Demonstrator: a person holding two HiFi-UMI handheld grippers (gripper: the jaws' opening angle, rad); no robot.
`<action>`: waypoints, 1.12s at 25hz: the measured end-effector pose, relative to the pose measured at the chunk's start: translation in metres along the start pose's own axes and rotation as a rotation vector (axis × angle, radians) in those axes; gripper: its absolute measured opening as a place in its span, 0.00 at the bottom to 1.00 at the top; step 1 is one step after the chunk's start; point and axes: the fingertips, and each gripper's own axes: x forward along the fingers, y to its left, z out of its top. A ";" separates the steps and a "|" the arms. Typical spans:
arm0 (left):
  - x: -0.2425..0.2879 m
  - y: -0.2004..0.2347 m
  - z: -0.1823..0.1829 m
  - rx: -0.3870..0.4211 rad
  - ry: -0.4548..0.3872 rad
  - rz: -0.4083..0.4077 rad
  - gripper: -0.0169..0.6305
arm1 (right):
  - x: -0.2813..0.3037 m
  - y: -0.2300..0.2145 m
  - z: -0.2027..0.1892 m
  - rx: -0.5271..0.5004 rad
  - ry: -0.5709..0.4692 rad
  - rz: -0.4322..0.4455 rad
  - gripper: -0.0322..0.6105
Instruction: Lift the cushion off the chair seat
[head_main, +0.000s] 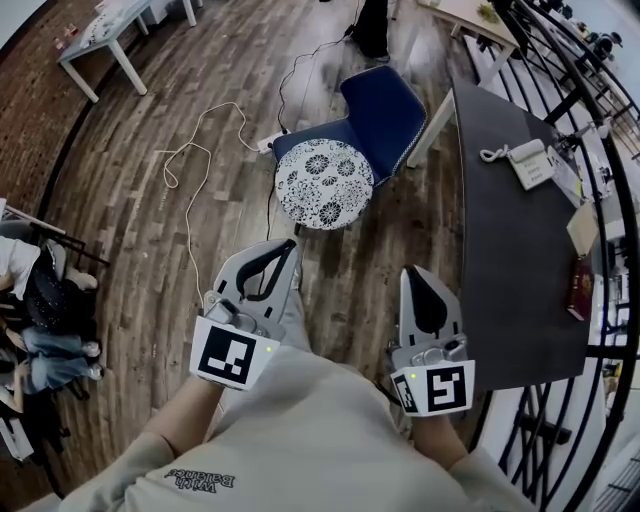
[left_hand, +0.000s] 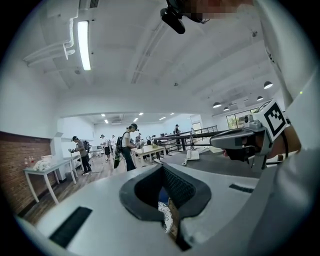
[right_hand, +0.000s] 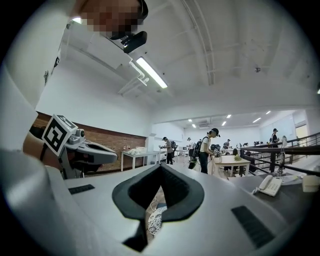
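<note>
A round white cushion with a dark floral print lies on the seat of a blue chair out in front of me on the wooden floor. My left gripper and right gripper hover side by side well short of the chair, both shut with nothing in them. In the left gripper view the left gripper's jaws meet, and a sliver of the cushion shows below them. The right gripper view shows the right gripper shut too, with the cushion glimpsed low between the jaws.
A dark table with a white phone runs along my right, backed by a black railing. A white cable trails over the floor left of the chair. A white table stands far left. Several people stand at far tables.
</note>
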 end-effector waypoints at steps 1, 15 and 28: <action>0.007 0.010 -0.001 -0.005 0.004 -0.003 0.03 | 0.011 -0.002 0.001 0.000 0.005 -0.003 0.05; 0.115 0.165 -0.007 -0.020 0.032 -0.038 0.03 | 0.196 -0.031 0.010 -0.002 0.078 -0.025 0.05; 0.189 0.268 -0.002 -0.027 -0.012 -0.092 0.03 | 0.314 -0.062 0.030 -0.003 0.065 -0.138 0.05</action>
